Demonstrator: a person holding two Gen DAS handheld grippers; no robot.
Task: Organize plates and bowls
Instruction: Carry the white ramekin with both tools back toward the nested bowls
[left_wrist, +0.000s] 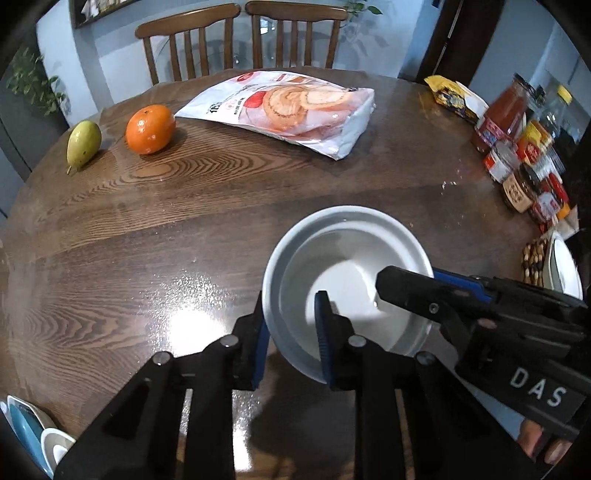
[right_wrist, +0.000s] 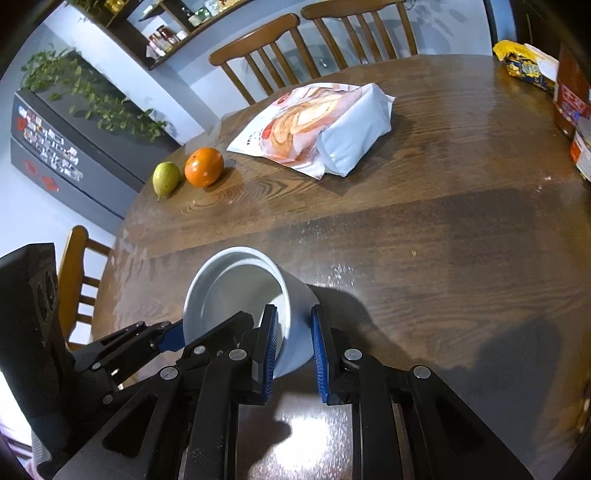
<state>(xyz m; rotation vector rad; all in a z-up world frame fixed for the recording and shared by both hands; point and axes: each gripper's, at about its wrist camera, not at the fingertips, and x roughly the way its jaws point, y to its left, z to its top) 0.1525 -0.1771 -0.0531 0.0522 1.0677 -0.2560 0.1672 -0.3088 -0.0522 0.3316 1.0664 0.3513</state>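
A white bowl sits low on the wooden table; its rim looks double, as if a second bowl were nested inside, but I cannot tell. My left gripper straddles the bowl's near-left wall, one blue pad outside and one inside, both pressed on it. My right gripper reaches in from the right and clamps the opposite rim. In the right wrist view the bowl looks tilted; my right gripper has one pad inside and one outside its wall, and my left gripper holds the bowl's left rim.
At the far left lie a pear and an orange, with a snack bag behind the bowl. Jars and packets crowd the right edge above a white dish. A blue-and-white dish shows at the lower left. Chairs stand beyond the table.
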